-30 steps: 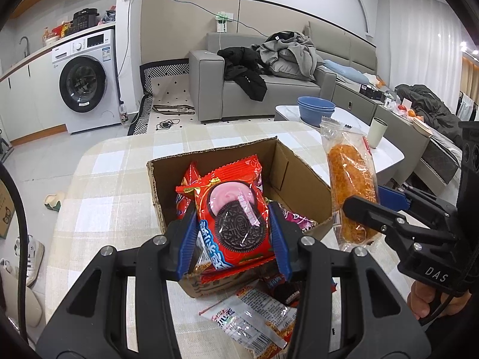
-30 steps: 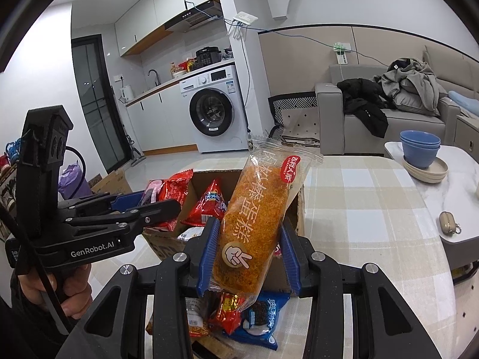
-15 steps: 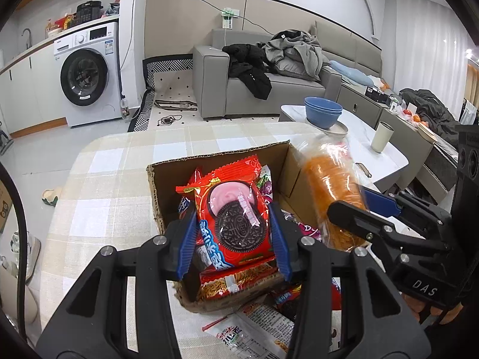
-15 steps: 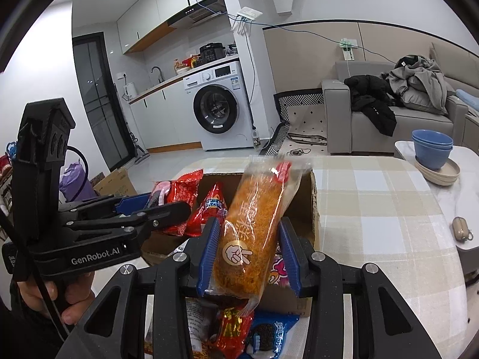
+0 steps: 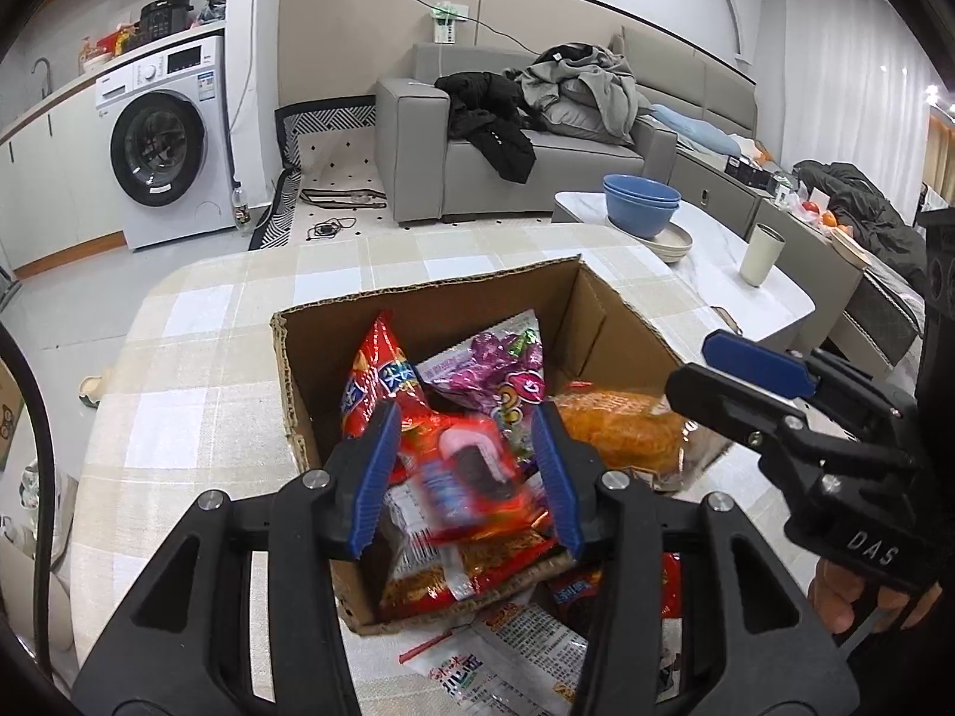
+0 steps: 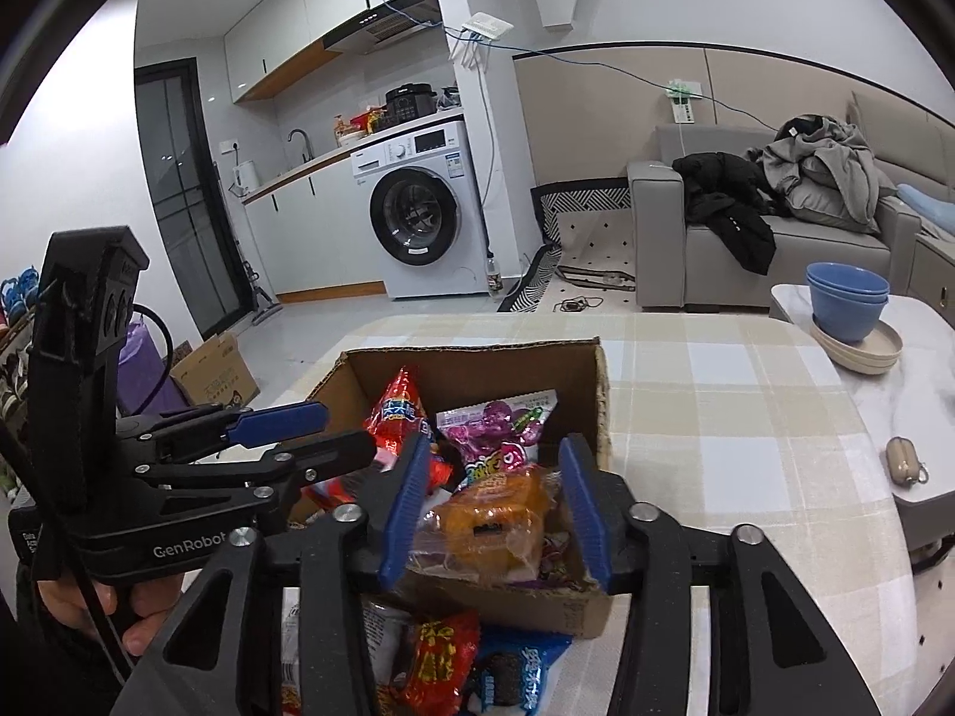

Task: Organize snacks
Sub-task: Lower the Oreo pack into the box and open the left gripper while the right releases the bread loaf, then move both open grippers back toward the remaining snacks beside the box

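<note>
We are in a lived-in home: a white front-loading washing machine [image 5: 164,146] under a kitchen counter, a grey clothes-strewn sofa [image 5: 537,143] nearby.

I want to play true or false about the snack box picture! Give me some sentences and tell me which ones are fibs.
1. Both tongs are open above the cardboard box. True: the left tongs and the right tongs are both spread wide.
2. The right tongs grip the orange cake pack. False: it lies in the box, loose between the fingers.
3. A purple candy bag is inside the box. True.
4. Every snack is in the box. False: some packets, like a blue cookie pack, lie on the table outside it.
5. The blue bowls sit on the checked tablecloth. False: they sit on cream plates on a white side table.
</note>
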The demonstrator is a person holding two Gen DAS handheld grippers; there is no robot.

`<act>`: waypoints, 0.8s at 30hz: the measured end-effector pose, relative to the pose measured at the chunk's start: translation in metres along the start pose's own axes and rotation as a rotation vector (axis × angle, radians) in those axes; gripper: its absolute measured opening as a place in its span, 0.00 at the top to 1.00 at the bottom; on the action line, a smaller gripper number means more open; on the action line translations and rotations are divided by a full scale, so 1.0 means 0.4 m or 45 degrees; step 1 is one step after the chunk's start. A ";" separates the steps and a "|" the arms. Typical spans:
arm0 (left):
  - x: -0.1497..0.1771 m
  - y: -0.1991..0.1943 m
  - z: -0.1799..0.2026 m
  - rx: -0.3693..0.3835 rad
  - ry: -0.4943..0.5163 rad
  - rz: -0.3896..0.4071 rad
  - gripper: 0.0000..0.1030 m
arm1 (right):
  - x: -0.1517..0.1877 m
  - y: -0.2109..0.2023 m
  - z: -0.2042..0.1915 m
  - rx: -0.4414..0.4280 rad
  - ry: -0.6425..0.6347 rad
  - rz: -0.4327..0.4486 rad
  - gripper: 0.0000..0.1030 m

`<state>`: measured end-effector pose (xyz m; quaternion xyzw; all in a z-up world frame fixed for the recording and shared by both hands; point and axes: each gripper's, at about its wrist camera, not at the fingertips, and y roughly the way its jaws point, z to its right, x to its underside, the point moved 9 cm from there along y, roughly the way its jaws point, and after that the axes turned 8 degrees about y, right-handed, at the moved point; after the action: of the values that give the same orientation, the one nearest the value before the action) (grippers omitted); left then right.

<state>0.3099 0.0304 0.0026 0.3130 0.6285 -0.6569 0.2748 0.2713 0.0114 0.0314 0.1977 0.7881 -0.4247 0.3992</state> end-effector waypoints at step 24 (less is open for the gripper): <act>0.163 -0.194 0.016 -0.030 -0.028 0.016 0.01 | 0.184 -0.125 0.099 0.073 0.122 -0.098 0.01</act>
<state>0.2082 0.0306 0.0041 0.3064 0.6312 -0.6511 0.2896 0.2123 -0.0515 -0.0144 0.1987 0.8009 -0.4523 0.3384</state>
